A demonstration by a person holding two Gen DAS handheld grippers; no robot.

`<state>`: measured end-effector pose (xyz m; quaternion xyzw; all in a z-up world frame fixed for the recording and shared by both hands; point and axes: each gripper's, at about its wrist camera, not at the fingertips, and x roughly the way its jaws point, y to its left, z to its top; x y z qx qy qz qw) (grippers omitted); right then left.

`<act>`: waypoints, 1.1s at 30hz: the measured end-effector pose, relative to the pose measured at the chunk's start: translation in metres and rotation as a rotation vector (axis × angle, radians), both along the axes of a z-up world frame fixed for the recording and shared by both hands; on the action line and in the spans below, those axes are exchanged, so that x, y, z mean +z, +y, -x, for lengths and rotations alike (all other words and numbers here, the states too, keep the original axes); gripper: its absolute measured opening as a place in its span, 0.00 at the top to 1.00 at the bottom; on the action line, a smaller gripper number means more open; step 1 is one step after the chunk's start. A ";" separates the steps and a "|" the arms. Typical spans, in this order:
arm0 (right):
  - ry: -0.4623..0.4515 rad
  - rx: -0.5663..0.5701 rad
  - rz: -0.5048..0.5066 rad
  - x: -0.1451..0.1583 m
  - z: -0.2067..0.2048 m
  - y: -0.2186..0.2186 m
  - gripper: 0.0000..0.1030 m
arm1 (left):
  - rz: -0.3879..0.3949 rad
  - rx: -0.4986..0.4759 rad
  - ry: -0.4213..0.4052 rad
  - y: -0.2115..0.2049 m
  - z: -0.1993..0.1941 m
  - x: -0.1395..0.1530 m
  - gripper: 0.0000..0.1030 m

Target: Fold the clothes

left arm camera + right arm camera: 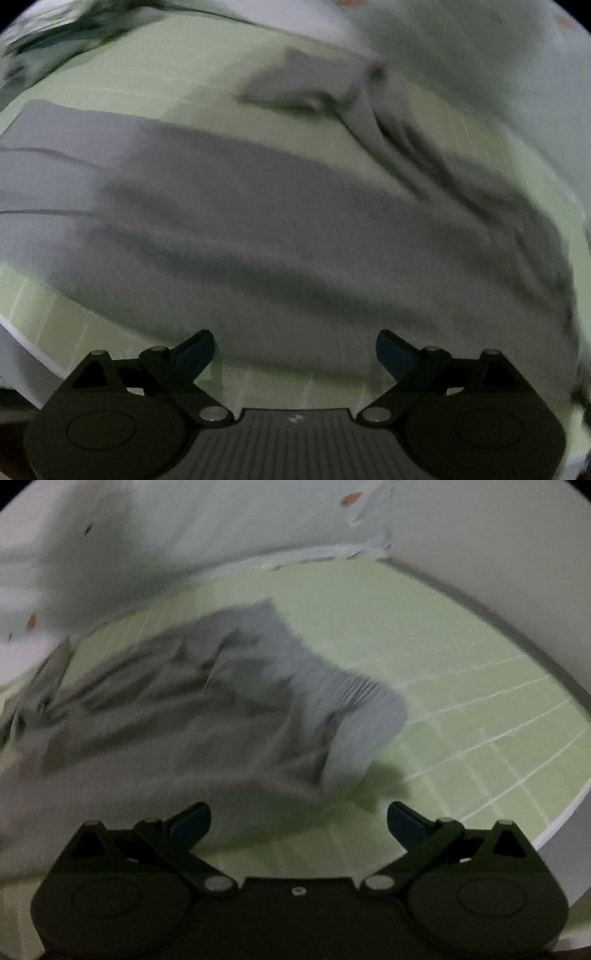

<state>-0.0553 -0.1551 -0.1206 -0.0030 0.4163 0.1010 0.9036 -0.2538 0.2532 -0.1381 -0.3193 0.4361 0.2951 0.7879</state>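
A grey garment (258, 229) lies spread across a pale green gridded mat (147, 74); both views are blurred. My left gripper (295, 350) hovers over the garment's near edge, open, with nothing between its blue-tipped fingers (195, 350). In the right wrist view the same grey garment (184, 709) shows its ribbed waistband end (362, 716) curled up off the mat. My right gripper (299, 821) stands open just short of that end, over the garment's near edge and bare mat (461, 701), and holds nothing.
White walls (480, 554) enclose the mat at the back and right, with small orange marks (351, 498) on them. The mat's white front edge (554, 830) curves at the lower right. A crumpled grey fold (314, 85) lies beyond the garment in the left view.
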 end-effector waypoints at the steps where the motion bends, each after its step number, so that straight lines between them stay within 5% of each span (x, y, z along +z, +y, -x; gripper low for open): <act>1: -0.009 -0.014 -0.004 0.002 -0.004 -0.003 0.00 | 0.005 0.033 -0.014 0.007 0.000 0.002 0.09; 4: -0.011 -0.069 -0.046 0.004 -0.019 -0.012 0.00 | 0.002 0.136 -0.013 0.026 0.000 0.001 0.09; 9: 0.061 -0.169 -0.132 -0.008 -0.041 -0.023 0.03 | -0.021 0.346 0.107 0.049 0.013 -0.009 0.09; 12: 0.092 -0.188 -0.174 -0.015 -0.043 -0.022 0.11 | 0.009 0.403 0.097 0.054 0.026 -0.013 0.09; 16: 0.063 -0.125 -0.142 -0.017 -0.042 -0.008 0.22 | -0.048 0.485 0.069 0.054 0.035 -0.014 0.12; 20: 0.010 -0.038 0.027 -0.018 -0.050 0.016 0.50 | -0.128 0.571 0.082 0.059 0.032 -0.014 0.30; 23: -0.027 -0.015 0.036 -0.020 -0.058 0.020 0.66 | -0.224 0.599 0.125 0.059 0.026 -0.015 0.46; 27: -0.053 -0.016 0.038 -0.023 -0.074 0.026 0.72 | -0.323 0.610 0.147 0.059 0.018 -0.017 0.66; 33: -0.100 0.000 0.054 -0.030 -0.103 0.043 0.72 | -0.379 0.622 0.132 0.079 -0.002 -0.021 0.77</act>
